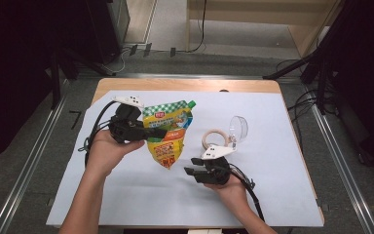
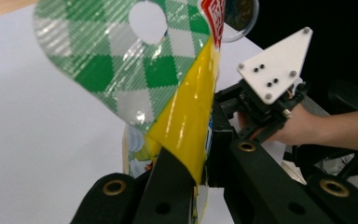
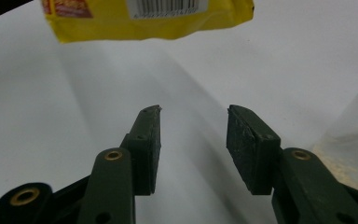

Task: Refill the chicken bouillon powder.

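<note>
— Lighting, high view? 
— I log the white sheet [image 1: 253,195] on my worktop as bright and evenly lit; surroundings fall to near black at both sides. Picture soft, low detail.

— Glare? 
— Shiny streaks on the yellow-green pouch [image 2: 186,112] in my left gripper view.

— Focus? 
— My right gripper [image 3: 193,126] throws soft shadows on the sheet; the nearest jaw parts blur.
</note>
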`<state>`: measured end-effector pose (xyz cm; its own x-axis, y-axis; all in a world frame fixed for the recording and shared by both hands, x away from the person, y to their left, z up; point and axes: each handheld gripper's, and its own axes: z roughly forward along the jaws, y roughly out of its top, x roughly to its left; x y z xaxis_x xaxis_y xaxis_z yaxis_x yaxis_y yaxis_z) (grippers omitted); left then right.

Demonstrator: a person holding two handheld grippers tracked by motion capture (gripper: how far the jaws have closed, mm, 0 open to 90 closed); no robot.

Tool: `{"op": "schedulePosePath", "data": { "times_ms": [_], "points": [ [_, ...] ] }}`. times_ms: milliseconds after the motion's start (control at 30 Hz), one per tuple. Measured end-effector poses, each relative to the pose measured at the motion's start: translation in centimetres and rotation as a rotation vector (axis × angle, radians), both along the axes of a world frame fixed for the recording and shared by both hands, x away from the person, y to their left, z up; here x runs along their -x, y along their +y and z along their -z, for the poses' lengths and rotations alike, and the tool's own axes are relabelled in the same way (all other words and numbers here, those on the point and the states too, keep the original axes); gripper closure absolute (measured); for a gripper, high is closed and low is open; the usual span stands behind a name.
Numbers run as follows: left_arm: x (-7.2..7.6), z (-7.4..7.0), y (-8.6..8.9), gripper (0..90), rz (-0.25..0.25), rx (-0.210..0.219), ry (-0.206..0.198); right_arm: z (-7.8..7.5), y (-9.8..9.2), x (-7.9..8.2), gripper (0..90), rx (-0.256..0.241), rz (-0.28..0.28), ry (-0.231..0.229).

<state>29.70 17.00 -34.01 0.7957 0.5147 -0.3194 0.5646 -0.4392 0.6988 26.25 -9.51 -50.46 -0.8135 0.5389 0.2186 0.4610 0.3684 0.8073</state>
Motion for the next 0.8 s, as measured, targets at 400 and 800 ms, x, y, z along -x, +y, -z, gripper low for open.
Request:
{"op": "schedulePosePath", "data": {
  "times_ms": [400, 800],
  "points": [
    [1.6, -0.2, -2.1, 90.0, 0.103, -0.002, 0.035, 0.2, 0.7, -0.3, 70.2, 0.043, 0.033, -0.075],
    [1.6, 0.0, -2.1, 89.9, 0.078, 0.075, 0.086, -0.5, 2.0, 1.6, 71.8, 0.074, -0.097, -0.258]
  ]
}}
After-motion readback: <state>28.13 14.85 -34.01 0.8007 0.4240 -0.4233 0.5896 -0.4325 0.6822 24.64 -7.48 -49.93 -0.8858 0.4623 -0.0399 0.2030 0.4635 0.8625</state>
